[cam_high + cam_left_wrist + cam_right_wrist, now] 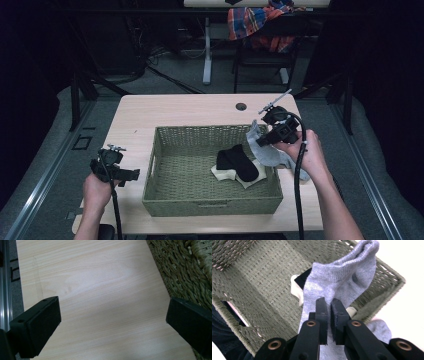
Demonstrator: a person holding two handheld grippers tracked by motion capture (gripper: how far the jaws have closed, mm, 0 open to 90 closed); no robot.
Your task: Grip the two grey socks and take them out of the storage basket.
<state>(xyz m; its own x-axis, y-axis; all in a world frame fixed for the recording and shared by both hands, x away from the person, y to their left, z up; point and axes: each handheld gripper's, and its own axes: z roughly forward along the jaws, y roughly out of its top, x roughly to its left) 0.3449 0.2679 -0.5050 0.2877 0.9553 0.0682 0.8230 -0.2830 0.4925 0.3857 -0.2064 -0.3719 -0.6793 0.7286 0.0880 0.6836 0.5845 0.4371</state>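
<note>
**Grey sock lifted at the basket's right edge**

We see a light grey sock (270, 150), short and ribbed at the cuff, pinched in the right gripper (329, 305), whose jaws are closed on a fold of its fabric. It hangs crumpled, one end sticking up past the jaws and the other trailing down over the right rim of the woven basket (165, 192) onto the table. Part of it hangs above the basket's inside, near the right wall.
</note>
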